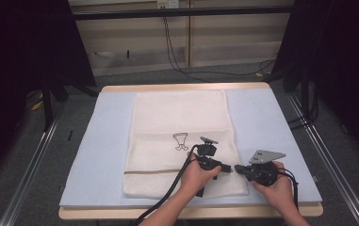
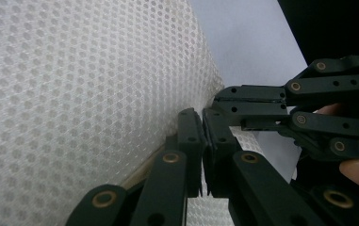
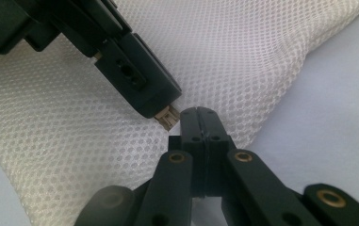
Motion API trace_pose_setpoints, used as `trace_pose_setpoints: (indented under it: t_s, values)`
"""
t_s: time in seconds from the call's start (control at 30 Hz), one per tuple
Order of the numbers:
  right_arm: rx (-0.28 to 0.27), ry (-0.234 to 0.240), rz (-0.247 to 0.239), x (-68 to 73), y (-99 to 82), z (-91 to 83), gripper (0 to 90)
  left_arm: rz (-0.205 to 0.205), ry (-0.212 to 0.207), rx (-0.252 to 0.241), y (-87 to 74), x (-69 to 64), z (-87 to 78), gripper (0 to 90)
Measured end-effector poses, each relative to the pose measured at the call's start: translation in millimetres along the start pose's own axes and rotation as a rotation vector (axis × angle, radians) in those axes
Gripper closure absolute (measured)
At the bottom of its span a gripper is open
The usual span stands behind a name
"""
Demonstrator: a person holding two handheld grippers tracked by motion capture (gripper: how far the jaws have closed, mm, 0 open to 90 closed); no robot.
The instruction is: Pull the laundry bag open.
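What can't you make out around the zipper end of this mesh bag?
- High view: zipper pull too small, hidden between the left hand-held gripper and right hand-held gripper.
- Left gripper view: what its closed jaws pinch is hidden.
- Mesh bag: contents hidden by the fabric.

The mesh bag [image 1: 179, 136] lies on the table pad [image 1: 271, 122], both tongs meeting at its near right corner.

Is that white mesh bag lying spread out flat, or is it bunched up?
Spread flat. The mesh bag lies smooth on the pale blue mat; both grippers work at its near right corner.
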State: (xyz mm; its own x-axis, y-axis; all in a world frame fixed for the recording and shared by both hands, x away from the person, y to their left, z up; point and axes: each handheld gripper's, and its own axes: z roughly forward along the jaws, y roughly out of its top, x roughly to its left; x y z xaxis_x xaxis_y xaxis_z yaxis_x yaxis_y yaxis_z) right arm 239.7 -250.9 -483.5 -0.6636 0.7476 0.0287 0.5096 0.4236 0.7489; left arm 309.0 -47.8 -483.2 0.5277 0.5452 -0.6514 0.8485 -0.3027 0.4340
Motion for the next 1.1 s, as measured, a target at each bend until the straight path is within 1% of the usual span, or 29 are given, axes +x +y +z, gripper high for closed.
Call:
trace_pose_setpoints:
  t_s: [0.03,0.07,0.1,0.13,0.17,0.2,0.23,0.27,0.3,0.33,0.37,0.43,0.5,0.53,0.57,0.6,0.63,0.67,0.7,0.73,0.77,0.8,0.83,0.87,0.9,0.93,0.97,1.0,1.1]
  values:
    - [-0.002,0.001,0.002,0.0,-0.3,0.1,90.0,0.02,0.002,0.016,0.3,1.5,-1.6,87.3]
    - [-0.004,0.001,0.002,-0.1,-0.6,0.1,90.0,0.018,-0.004,0.021,0.5,2.4,-2.5,87.4]
    - [-0.001,-0.004,0.004,0.2,-0.8,-0.3,90.0,0.011,-0.001,0.017,0.1,2.2,-2.9,87.4]
    - [-0.006,0.003,0.001,0.1,-1.2,0.1,90.0,-0.021,-0.02,0.007,-0.5,0.8,-2.6,87.5]
    - [-0.006,0.003,0.004,0.3,-1.5,-0.1,90.0,0.005,-0.01,0.024,-0.1,2.9,-4.7,87.5]
    - [-0.006,0.004,0.004,0.2,-1.6,-0.1,90.0,0.01,0.002,0.026,0.3,3.5,-6.6,87.5]
    - [-0.003,0.005,0.002,-0.2,-1.6,-0.3,90.0,-0.006,-0.005,0.026,0.6,3.7,-8.2,87.5]
    - [-0.004,0.002,0.002,-0.2,-1.7,-0.3,90.0,-0.009,-0.01,0.025,0.7,4.2,-9.7,87.5]
    - [-0.005,0.005,0.001,-0.6,-1.7,-0.1,90.0,0.011,0.006,0.032,0.7,5.7,-12.0,87.5]
    - [-0.004,0.004,0.002,-0.4,-1.7,-0.2,90.0,0.002,-0.001,0.028,0.4,5.3,-12.5,87.5]
    - [-0.005,0.003,-0.001,-0.5,-1.6,0.0,90.0,0.008,0.004,0.032,0.2,5.6,-13.7,87.5]
    - [-0.002,0.003,0.003,-0.4,-1.6,-0.2,90.0,-0.005,-0.007,0.022,0.3,6.0,-15.3,87.5]
    - [-0.003,0.008,0.002,-0.6,-1.5,0.0,90.0,-0.009,-0.013,0.029,0.2,6.7,-16.8,87.5]
    - [-0.003,0.009,0.0,-0.7,-1.5,0.0,90.0,0.006,-0.006,0.03,0.2,7.6,-18.0,87.5]
    - [-0.005,0.01,0.0,-0.7,-1.5,0.1,90.0,-0.008,-0.016,0.028,-0.3,7.2,-18.9,87.5]
    - [-0.001,0.012,0.003,-0.9,-1.5,-0.2,90.0,0.003,-0.005,0.029,-0.2,8.6,-20.5,87.5]
    - [-0.001,0.013,0.003,-1.0,-1.6,-0.2,90.0,-0.008,-0.008,0.03,-0.4,8.6,-21.5,87.5]
    - [-0.001,0.013,0.002,-1.0,-1.6,-0.2,90.0,-0.006,-0.01,0.032,0.0,9.8,-23.0,87.5]
    - [-0.002,0.014,0.001,-1.1,-1.6,-0.1,90.0,-0.003,-0.001,0.031,0.2,10.2,-24.3,87.5]
    - [-0.002,0.011,0.004,-1.0,-1.6,-0.1,90.0,-0.013,-0.005,0.032,0.1,9.8,-25.5,87.5]
    - [-0.002,0.011,0.004,-1.1,-1.6,-0.1,90.0,-0.002,0.001,0.036,0.5,11.4,-27.3,87.5]
    - [-0.001,0.014,0.004,-1.2,-1.5,-0.2,90.0,-0.005,0.002,0.028,0.5,11.6,-28.2,87.5]
    - [-0.002,0.015,0.004,-1.4,-1.5,0.0,90.0,-0.017,-0.007,0.031,0.3,11.5,-29.2,87.5]
    - [-0.002,0.015,0.005,-1.5,-1.6,0.0,90.0,-0.008,0.003,0.034,0.6,13.3,-31.6,87.5]
    - [-0.005,0.015,0.004,-1.6,-1.7,0.1,90.0,-0.015,0.002,0.031,0.6,14.1,-32.8,87.5]
    - [-0.006,0.014,0.005,-1.6,-1.8,0.2,90.0,-0.013,0.007,0.033,0.6,15.4,-34.9,87.5]
    - [-0.006,0.014,0.006,-1.7,-1.8,0.2,90.0,-0.027,-0.003,0.026,0.4,15.5,-35.4,87.5]
    - [-0.006,0.013,0.006,-1.7,-1.8,0.2,90.0,-0.026,-0.003,0.034,0.5,17.1,-37.5,87.5]
    - [-0.007,0.014,0.006,-2.1,-1.9,0.3,90.0,-0.021,0.002,0.033,0.3,19.6,-42.0,87.5]
